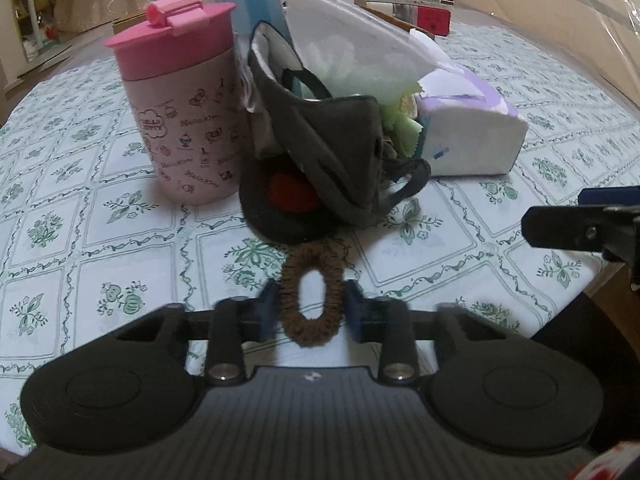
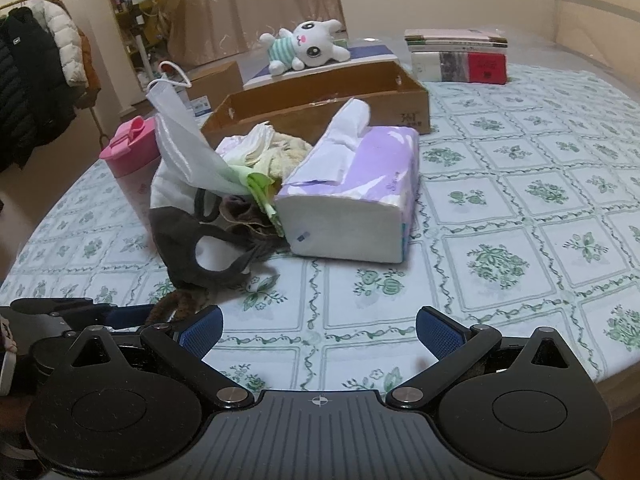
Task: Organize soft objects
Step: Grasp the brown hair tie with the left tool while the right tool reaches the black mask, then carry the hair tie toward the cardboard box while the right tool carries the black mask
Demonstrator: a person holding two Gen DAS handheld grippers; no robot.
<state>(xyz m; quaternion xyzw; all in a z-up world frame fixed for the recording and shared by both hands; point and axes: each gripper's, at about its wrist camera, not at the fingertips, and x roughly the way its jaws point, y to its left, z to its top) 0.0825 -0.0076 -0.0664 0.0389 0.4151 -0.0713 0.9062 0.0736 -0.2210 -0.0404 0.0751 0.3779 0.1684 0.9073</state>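
Note:
A brown hair scrunchie (image 1: 311,298) lies on the flowered tablecloth between the blue pads of my left gripper (image 1: 312,306), which close on its sides; the pads are motion-blurred. Behind it sits a pile of soft things: a dark grey face mask (image 1: 336,152), a white mask (image 1: 352,36) and green cloth. The pile shows in the right wrist view too, with the grey mask (image 2: 188,236) and white mask (image 2: 180,140). My right gripper (image 2: 319,330) is open and empty over the tablecloth, right of the scrunchie (image 2: 176,304).
A pink lidded cup (image 1: 180,100) stands left of the pile. A purple tissue pack (image 2: 352,196) lies right of it. Behind are a cardboard tray (image 2: 320,104), a plush bunny (image 2: 308,46) and stacked books (image 2: 460,56). The table edge (image 2: 600,384) curves near right.

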